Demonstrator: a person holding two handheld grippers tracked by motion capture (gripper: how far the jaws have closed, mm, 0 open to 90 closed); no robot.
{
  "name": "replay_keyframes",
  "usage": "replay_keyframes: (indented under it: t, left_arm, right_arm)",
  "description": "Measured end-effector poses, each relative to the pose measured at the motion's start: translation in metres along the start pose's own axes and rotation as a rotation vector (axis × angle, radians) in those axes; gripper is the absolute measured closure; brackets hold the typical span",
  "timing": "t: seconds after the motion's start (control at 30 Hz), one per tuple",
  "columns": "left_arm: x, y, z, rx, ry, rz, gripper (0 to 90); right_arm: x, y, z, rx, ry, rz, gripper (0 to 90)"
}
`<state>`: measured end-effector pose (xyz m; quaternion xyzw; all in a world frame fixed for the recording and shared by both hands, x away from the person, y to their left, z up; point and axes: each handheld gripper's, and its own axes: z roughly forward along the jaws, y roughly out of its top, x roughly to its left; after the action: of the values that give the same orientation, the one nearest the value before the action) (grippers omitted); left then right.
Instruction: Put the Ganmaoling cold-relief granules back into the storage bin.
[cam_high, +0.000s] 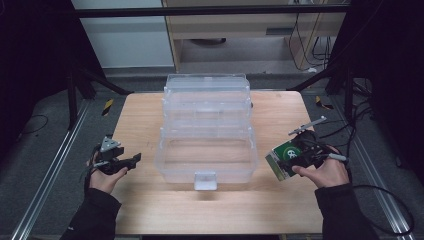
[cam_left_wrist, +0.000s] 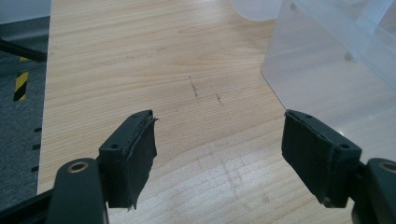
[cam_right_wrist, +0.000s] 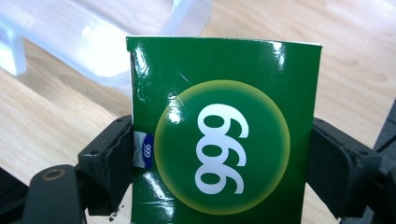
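Right of the clear box (cam_high: 206, 135), our right tongs (cam_high: 281, 162) grip a green carton (cam_right_wrist: 224, 135). Our left tongs (cam_left_wrist: 219, 154) gape empty above the table (cam_left_wrist: 140, 56).

Table (cam_high: 150, 200): light wood, visible grain, matt, a few dark scuffs in the left gripper view. Organizer (cam_high: 206, 131): clear plastic, smooth, slightly frosted walls with soft glare. Box (cam_right_wrist: 224, 135): green printed card, glossy, bright highlights, creased and nicked along one edge. Right gripper (cam_right_wrist: 224, 163) pads (cam_right_wrist: 119, 168): black, matt, rubbery, frayed edges; jaw bodies hard black plastic with brass-looking inserts. Left gripper (cam_left_wrist: 219, 154) pads (cam_left_wrist: 140, 158): same matt black, worn. Plate (cam_high: 110, 145): grey metal, dull. Floor (cam_high: 40, 140): dark grey, rough carpet-like.
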<state>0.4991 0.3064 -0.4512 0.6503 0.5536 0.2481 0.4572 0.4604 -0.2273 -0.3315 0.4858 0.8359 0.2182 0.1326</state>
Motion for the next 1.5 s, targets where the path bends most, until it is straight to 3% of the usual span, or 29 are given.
replay_keyframes:
  t: [0.33,0.63,0.9,1.3,1.5]
  left_arm:
    - [0.000,0.000,0.000,0.006,0.001,0.006,25.3]
    - [0.001,-0.001,0.000,0.009,0.000,0.010,25.2]
    - [0.001,-0.001,0.000,0.009,-0.001,0.009,25.2]
    - [0.002,-0.001,0.001,0.013,0.000,0.005,25.2]
    - [0.002,-0.002,0.002,0.015,-0.004,0.005,25.1]
  right_arm:
    - [0.000,0.020,-0.019,-0.086,-0.031,-0.028,18.3]
    - [0.007,0.042,-0.026,-0.112,-0.005,-0.080,18.3]
    - [0.016,0.062,-0.022,-0.118,0.044,-0.162,18.3]
    - [0.025,0.086,-0.012,-0.079,0.161,-0.293,18.3]
    - [0.038,0.101,-0.009,-0.076,0.220,-0.391,18.2]
